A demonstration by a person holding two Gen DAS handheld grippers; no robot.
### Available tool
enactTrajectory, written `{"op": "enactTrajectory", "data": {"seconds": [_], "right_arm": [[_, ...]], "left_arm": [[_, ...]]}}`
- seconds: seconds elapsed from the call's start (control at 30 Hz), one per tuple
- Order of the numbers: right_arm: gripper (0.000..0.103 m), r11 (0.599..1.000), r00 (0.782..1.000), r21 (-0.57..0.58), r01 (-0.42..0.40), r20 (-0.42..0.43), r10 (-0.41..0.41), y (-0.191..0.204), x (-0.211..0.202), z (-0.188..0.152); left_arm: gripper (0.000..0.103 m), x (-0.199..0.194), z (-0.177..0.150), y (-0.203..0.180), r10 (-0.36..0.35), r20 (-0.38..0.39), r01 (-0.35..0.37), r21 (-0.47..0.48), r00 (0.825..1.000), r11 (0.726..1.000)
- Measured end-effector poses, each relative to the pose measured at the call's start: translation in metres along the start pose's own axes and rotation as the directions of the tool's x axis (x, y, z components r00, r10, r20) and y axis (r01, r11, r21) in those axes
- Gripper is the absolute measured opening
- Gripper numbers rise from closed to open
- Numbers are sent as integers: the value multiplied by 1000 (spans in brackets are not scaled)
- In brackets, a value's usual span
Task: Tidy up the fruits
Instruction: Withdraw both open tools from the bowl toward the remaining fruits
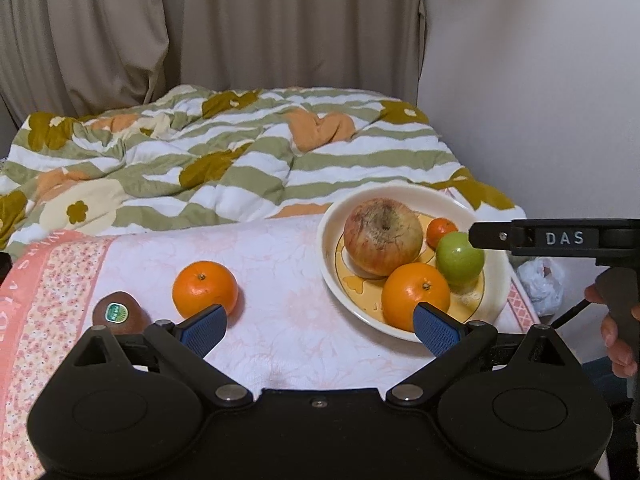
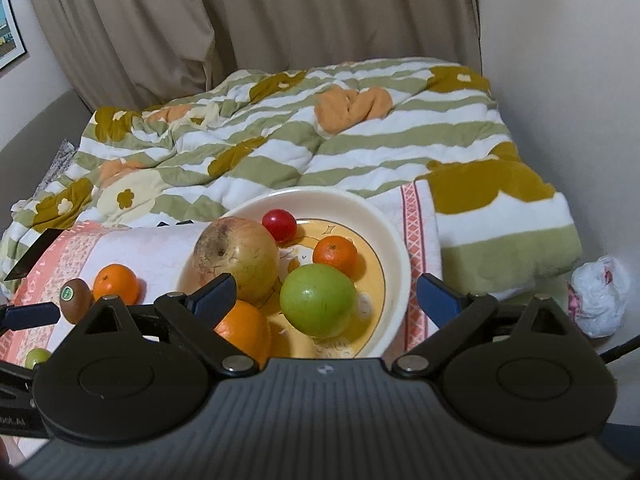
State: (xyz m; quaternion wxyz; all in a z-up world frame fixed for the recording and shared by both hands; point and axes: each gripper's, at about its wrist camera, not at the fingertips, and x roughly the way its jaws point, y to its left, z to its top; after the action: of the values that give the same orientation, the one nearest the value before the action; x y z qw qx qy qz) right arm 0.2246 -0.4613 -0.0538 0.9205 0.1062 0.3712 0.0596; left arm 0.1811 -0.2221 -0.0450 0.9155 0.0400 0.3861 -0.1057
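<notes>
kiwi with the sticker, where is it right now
The kiwi lies on the pink cloth, outside the bowl; in the left wrist view it is at the left, next to the loose orange.

Backdrop: beige pleated fabric curtains (image 2: 248, 20), full height, hanging behind the bed. Plain off-white wall (image 1: 532, 80) at right; corner of a dark-framed picture (image 2: 10, 28) on the left wall. Furniture: bed under a rumpled quilt striped green and white with ochre flowers and orange hearts (image 1: 224, 148). Crumpled white plastic bag (image 2: 598, 296) low beside the bed. Light: dim, warm, even.
</notes>
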Motion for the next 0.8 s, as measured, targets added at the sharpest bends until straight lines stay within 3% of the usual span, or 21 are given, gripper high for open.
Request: {"op": "enactTrajectory", "data": {"seconds": [0.5, 0.8], "right_arm": [[103, 997, 997, -73, -10, 77, 16, 24, -84, -4], [103, 991, 995, -123, -48, 83, 59, 64, -108, -13]], "left_arm": [[101, -80, -15, 12, 75, 93, -69, -63, 993, 996], [101, -124, -34, 69, 178, 119, -164, -114, 977, 980]]}}
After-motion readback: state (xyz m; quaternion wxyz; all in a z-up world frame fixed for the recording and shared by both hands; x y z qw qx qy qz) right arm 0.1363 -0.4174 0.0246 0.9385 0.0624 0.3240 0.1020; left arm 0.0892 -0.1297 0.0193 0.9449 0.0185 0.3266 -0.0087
